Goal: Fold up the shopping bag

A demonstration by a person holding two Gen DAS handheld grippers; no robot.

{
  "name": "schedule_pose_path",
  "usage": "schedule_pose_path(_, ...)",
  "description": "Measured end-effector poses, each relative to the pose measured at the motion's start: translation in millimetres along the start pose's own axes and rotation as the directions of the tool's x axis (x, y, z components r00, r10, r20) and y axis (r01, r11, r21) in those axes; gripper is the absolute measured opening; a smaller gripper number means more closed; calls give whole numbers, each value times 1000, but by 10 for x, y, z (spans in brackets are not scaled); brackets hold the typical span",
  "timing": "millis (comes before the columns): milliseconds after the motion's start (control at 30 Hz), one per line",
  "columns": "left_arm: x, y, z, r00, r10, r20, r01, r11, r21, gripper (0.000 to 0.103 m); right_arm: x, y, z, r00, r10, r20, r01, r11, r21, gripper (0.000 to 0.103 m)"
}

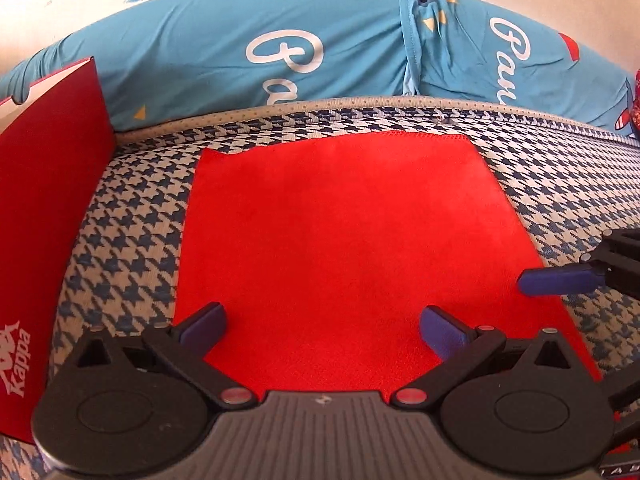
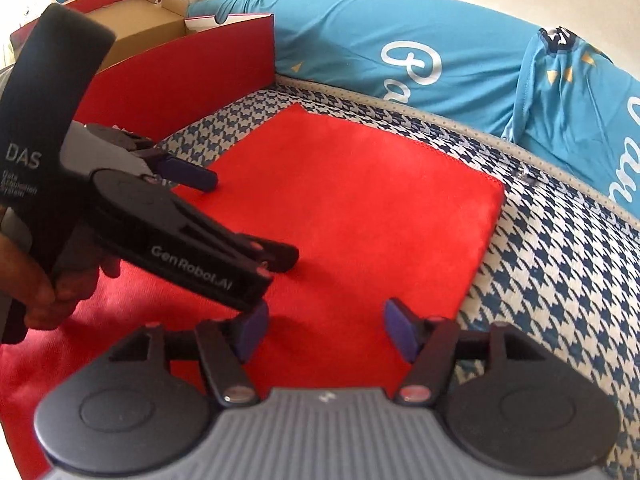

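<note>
Left wrist view: my left fingers (image 1: pixel 322 330) stand wide apart with nothing between them, hovering over the near part of the red shopping bag (image 1: pixel 340 232).
Right wrist view: my right fingers (image 2: pixel 324 330) are parted about halfway, empty, above the bag's near edge.
Bag: lies flat on the houndstooth mattress (image 1: pixel 132 216), roughly rectangular; I cannot tell its long axis.
Edges: the far hem runs straight, and the right edge ends just short of bare houndstooth.
Open room: mattress is free along the right and far sides.
Left side: a red Kappa box (image 1: pixel 44 208) stands upright beside the bag.
Far: a blue pillow (image 1: pixel 224 48) runs along the mattress's back edge.
</note>
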State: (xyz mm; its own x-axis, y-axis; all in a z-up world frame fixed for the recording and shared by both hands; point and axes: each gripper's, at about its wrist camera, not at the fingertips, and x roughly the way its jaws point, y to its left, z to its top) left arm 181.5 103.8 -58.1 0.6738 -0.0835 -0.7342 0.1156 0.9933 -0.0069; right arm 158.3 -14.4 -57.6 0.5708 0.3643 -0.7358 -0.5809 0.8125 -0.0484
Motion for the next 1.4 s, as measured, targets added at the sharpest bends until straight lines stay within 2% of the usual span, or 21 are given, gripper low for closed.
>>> schedule_pose_path(567, -154, 159, -152, 1000, 5, 14, -5, 1000, 17, 103, -72, -69, -92, 1000, -13, -28, 14, 1000, 15, 74)
schedule_pose_path(733, -203, 250, -205, 1000, 6, 7, -6, 1000, -11, 103, -114, -92, -132, 999, -16, -40, 17, 1000, 17, 75)
schedule_pose_path(867, -290, 304, -218, 1000, 26, -10, -26, 999, -27, 103, -146, -98, -116, 996, -48, -71, 50, 998, 33, 85)
schedule_pose_path(933, -378, 311, -229, 999, 39, -15, -39, 999, -20, 103, -177, -94, -90, 995, -66, -77, 68, 997, 28, 84)
schedule_pose_path(1000, -495, 295, -289, 999, 51, 7, -51, 999, -2, 103, -282, -35, -56, 992, -120, -30, 118, 992, -43, 84)
schedule_pose_path(1067, -638, 270, -374, 998, 62, 33, -62, 998, 17, 103, -318, -36, -45, 989, -144, -21, 143, 988, -49, 84)
schedule_pose_path(1133, -784, 228, -468, 998, 41, 51, -41, 999, 15, 103, -320, -75, -39, 987, -159, -23, 159, 987, -9, 80)
schedule_pose_path(1200, -898, 165, -560, 998, 11, 66, -13, 1000, 25, 103, -343, -108, -5, 990, -143, -13, 144, 988, 49, 74)
schedule_pose_path(1300, -1019, 26, -694, 996, -31, 83, 25, 997, 69, 103, -406, -46, 19, 993, -113, 25, 112, 992, 60, 72)
schedule_pose_path(1400, -1045, -155, -799, 995, -68, 73, 57, 988, 146, 103, -416, 81, 27, 999, -2, 45, 0, 999, 32, 70)
